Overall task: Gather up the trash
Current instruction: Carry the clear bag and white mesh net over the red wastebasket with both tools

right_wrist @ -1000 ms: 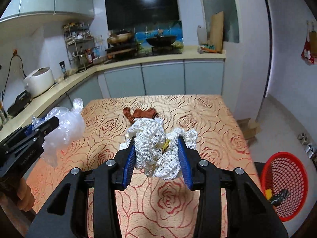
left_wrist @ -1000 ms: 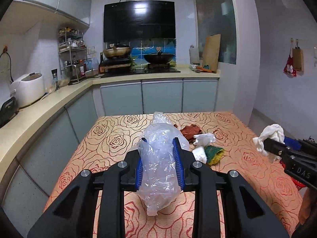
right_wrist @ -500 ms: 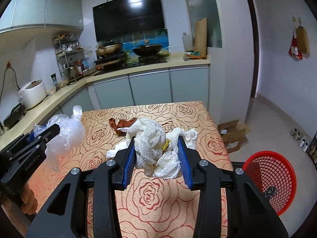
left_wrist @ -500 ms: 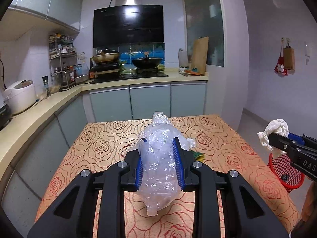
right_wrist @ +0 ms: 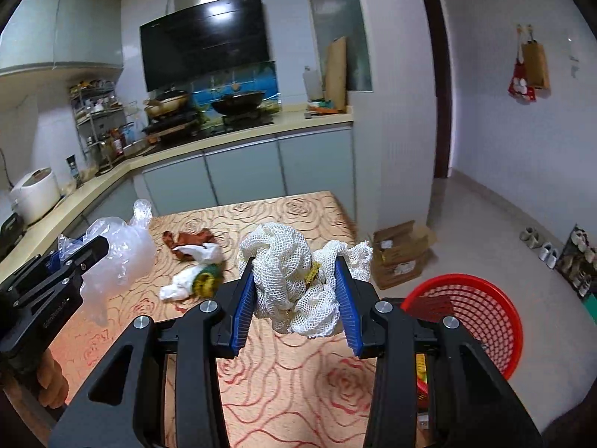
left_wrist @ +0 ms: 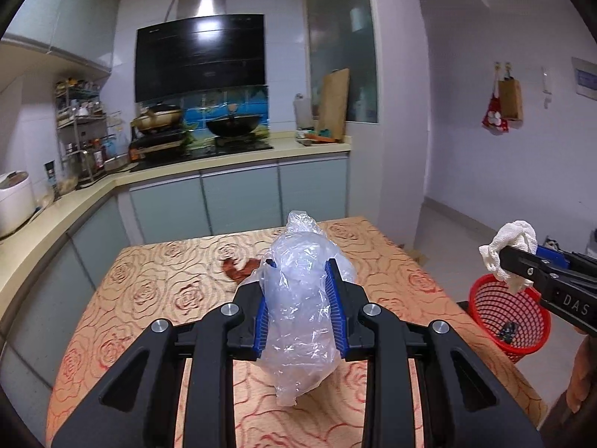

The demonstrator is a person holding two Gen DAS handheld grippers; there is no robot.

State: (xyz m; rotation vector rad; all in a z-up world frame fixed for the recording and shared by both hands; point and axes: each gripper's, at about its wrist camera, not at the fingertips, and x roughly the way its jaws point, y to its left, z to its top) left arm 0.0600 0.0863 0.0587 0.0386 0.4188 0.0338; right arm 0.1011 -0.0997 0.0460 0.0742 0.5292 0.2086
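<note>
Both views have swung toward the red basket (right_wrist: 481,317); right gripper (left_wrist: 522,261) reads "DAS"

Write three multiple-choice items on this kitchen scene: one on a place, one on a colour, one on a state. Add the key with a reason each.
1. Where does the basket stand?
A. on the floor beside the table
B. on the counter
C. on the stove

2. What colour is the basket?
A. blue
B. red
C. white

3. What is the left gripper doing?
A. hanging open
B. clamping a clear plastic bag
C. clamping a spoon

Key: A, it sits past the table's edge; B, its mesh wall is red; B, the bag is squeezed between the blue pads.
</note>
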